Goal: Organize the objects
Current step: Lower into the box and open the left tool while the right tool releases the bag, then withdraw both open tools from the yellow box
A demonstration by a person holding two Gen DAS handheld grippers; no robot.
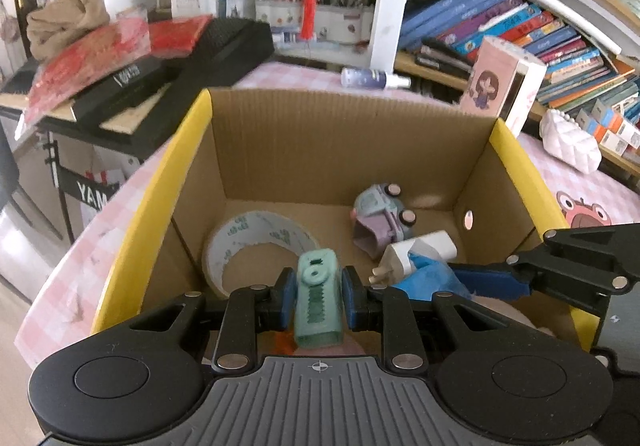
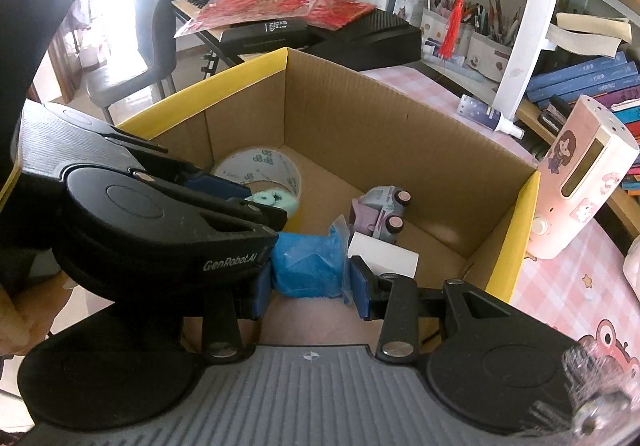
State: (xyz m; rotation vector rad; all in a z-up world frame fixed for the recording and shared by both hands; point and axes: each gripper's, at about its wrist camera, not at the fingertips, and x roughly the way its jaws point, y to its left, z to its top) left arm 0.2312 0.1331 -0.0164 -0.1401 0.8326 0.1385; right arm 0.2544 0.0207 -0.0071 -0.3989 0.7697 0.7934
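- Over the near side of the cardboard box (image 1: 352,133), the left gripper (image 1: 318,296) has its blue pads pressed on a mint-green plastic tool (image 1: 318,302).
- The right wrist view shows the right gripper (image 2: 310,288) clamped on a blue bag (image 2: 308,266), also above the box's near side; in the left view only one of its fingers shows.
- On the box floor lie a tape roll (image 1: 256,242), a toy car (image 1: 380,217) and a white plug (image 1: 416,254).
- Only the right view shows a grey chair (image 2: 148,33), beyond the box's far-left corner.
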